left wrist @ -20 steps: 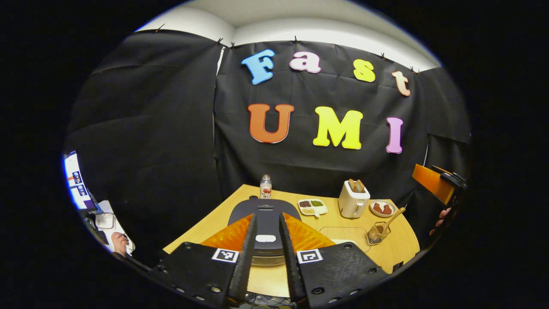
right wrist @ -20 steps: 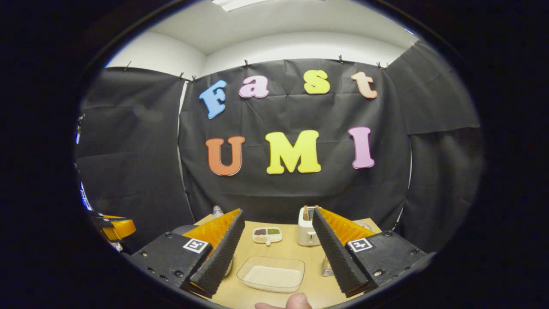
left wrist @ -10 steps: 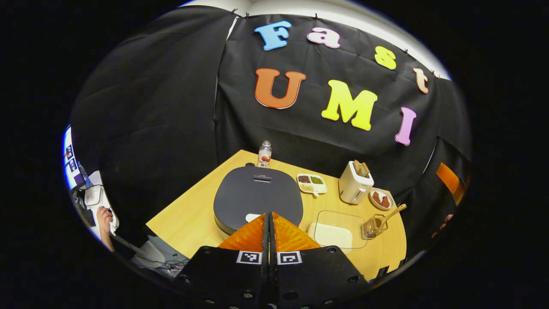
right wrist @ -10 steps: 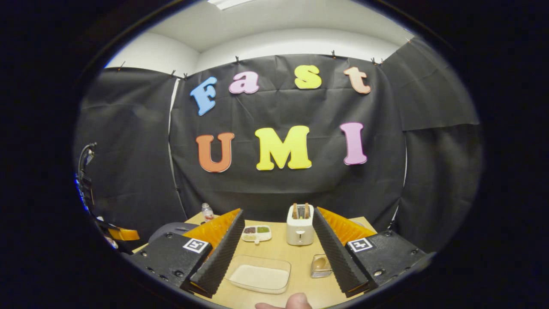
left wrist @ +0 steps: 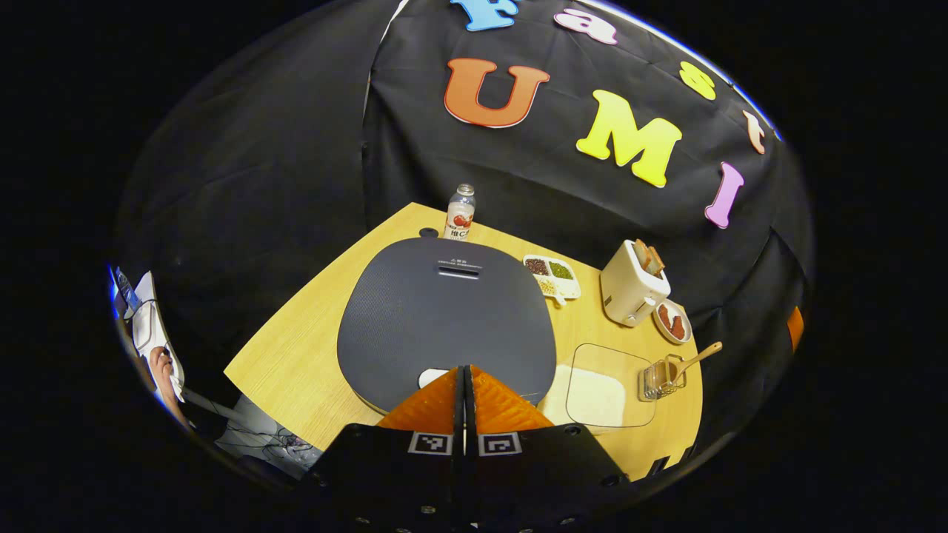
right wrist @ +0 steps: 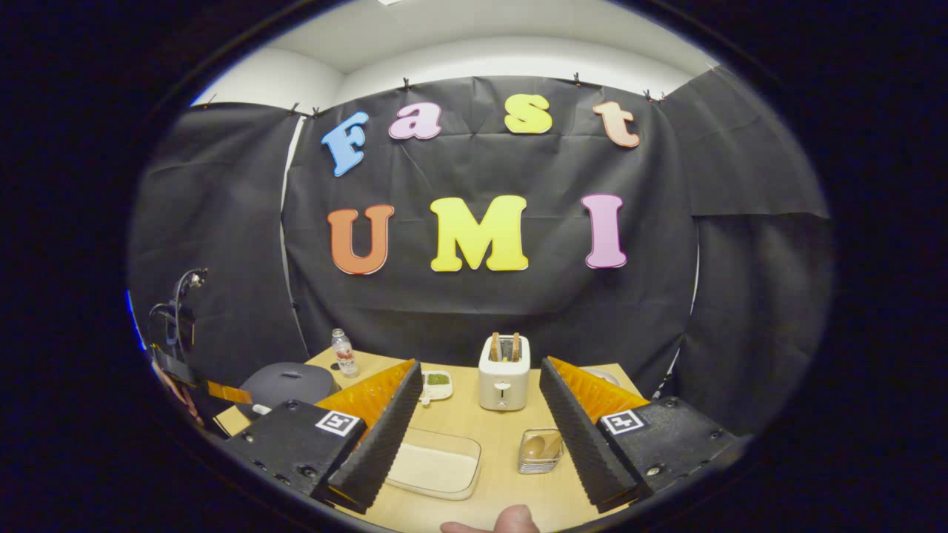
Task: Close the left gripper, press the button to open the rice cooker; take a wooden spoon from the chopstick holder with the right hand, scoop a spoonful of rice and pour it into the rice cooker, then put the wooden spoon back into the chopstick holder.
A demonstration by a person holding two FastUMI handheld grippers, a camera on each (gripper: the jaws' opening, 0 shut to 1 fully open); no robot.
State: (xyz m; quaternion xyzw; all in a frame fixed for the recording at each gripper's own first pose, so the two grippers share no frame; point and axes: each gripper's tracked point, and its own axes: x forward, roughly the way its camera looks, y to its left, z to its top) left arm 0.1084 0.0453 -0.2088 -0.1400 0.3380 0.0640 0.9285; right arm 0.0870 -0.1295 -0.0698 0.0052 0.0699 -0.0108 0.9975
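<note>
Hovering w/ fingers pressed together, empty, left gripper (left wrist: 464, 369) sits just above rice cooker (left wrist: 446, 318) button (left wrist: 431, 377); next push down; right gripper (right wrist: 480, 433) wide open, wooden spoon (left wrist: 694, 360) in chopstick holder (left wrist: 661, 378).

Even overhead light, sharp focus, soft shadows, strong fisheye bending at edges, dim periphery

Left gripper (left wrist: 464, 370) fingers pressed together, tilted downward. Right gripper (right wrist: 478, 437) fingers spread wide, level, holding nothing.
</note>
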